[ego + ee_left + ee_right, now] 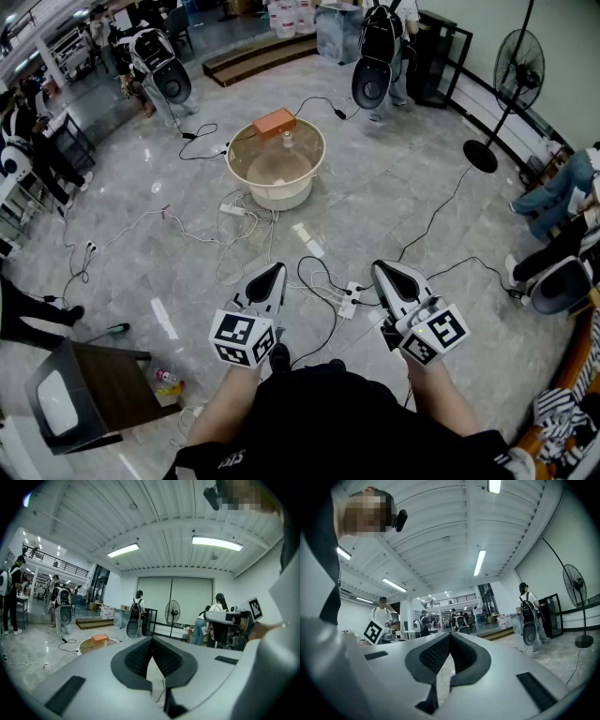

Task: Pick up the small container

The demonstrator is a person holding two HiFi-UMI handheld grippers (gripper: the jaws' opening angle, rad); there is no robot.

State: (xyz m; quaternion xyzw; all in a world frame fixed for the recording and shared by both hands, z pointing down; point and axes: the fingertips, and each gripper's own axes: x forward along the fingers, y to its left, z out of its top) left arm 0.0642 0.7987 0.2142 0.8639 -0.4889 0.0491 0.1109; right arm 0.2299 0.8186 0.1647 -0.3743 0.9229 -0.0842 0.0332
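**A:** How are the arms held?

**B:** Both reach forward from the waist. The bare left forearm (228, 405) and the bare right forearm (442, 398) are well apart.

**A:** And what's in the hands?

**B:** The grey left tool (273, 271), with black ribbed pads, is tipped slightly down. Its jaws are pressed together with nothing between them. The matching right tool (383, 269) sits level, its jaws likewise closed and empty. The two tips lean a little toward each other.

**A:** Anything else on them?

**B:** Each carries a white cube with black square markers at the hand end: the left cube (242, 338) and the right cube (437, 335).
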